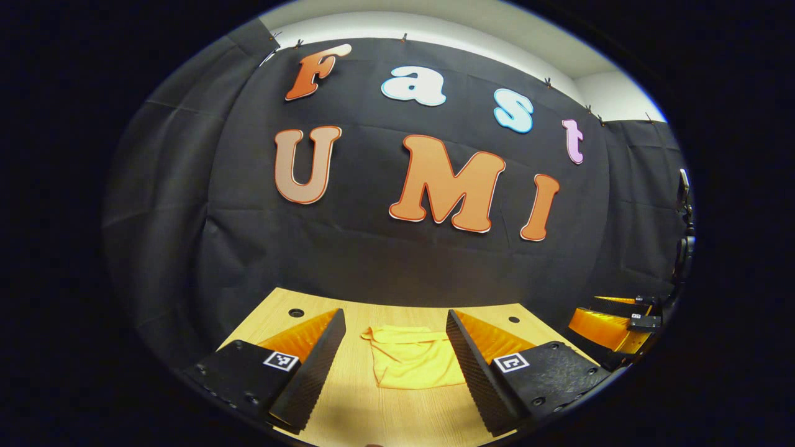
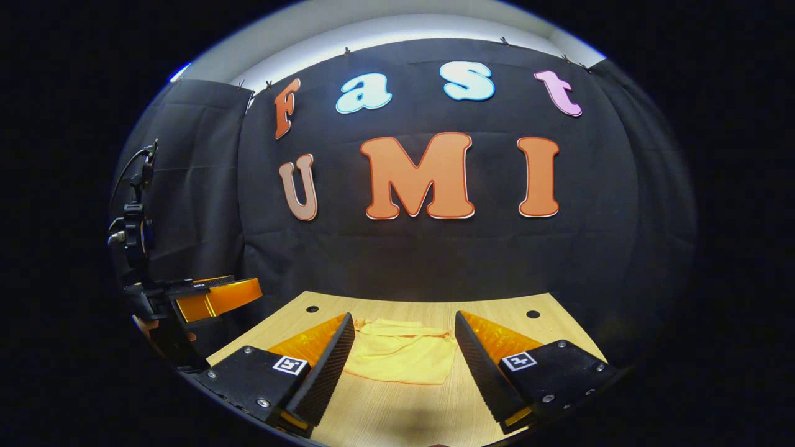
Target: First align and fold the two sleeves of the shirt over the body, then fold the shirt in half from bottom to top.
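A yellow shirt (image 1: 410, 355) lies folded into a small flat bundle on the wooden table (image 1: 372, 410), ahead of both grippers. My left gripper (image 1: 394, 372) is held above the table's near side, open, with the shirt seen between its fingers and farther off. In the right gripper view the shirt (image 2: 400, 357) lies the same way beyond my right gripper (image 2: 404, 372), which is open and holds nothing. The right gripper (image 1: 612, 323) shows at the right edge of the left gripper view. The left gripper (image 2: 205, 295) shows at the left of the right gripper view.
The table (image 2: 397, 416) has small round holes near its far corners (image 2: 312, 308) (image 2: 533, 314). Black cloth walls close the booth behind and at the sides. A dark stand with clamps (image 2: 133, 230) rises at the left of the right gripper view.
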The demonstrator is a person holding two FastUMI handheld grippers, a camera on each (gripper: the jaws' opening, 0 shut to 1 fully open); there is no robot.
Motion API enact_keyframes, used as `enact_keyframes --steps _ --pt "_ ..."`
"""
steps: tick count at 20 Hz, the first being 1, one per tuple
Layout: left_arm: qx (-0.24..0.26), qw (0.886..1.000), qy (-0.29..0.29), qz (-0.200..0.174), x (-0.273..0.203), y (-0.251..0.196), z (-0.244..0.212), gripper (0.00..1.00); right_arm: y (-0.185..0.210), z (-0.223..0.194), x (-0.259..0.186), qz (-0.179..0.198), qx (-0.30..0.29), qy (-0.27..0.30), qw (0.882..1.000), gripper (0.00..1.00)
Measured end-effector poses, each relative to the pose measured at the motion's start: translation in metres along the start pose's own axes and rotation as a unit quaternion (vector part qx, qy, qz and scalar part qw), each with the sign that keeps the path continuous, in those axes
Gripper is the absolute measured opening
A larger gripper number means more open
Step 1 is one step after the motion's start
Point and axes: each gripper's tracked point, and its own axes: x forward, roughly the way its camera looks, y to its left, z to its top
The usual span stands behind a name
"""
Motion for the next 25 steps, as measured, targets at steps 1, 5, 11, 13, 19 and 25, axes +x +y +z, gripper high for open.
enact_keyframes --steps 1,5,11,13,19,25 --pt "0.0 1.0 -0.007 0.008 0.003 0.001 0.001 0.98 -0.001 0.009 0.006 0.001 0.002 -0.005 1.0 0.98" --pt "0.013 0.999 -0.013 0.027 0.007 -0.002 -0.006 0.98 -0.015 0.004 0.008 0.005 0.001 -0.003 1.0 0.98" --pt "-0.001 0.999 -0.003 0.046 0.009 0.017 -0.013 0.98 -0.013 -0.013 0.013 0.017 0.025 0.004 1.0 0.98" --pt "0.008 0.997 -0.007 0.08 0.006 0.043 -0.007 0.98 -0.012 -0.001 0.017 0.012 0.033 -0.028 0.999 0.98" --pt "0.006 0.994 -0.05 0.095 -0.001 0.062 0.017 0.98 0.007 0.02 0.014 0.042 0.028 -0.091 0.995 0.98" --pt "0.019 0.998 -0.029 0.043 0.0 0.037 0.002 0.98 0.011 0.02 0.007 0.056 0.046 -0.074 0.995 0.98"
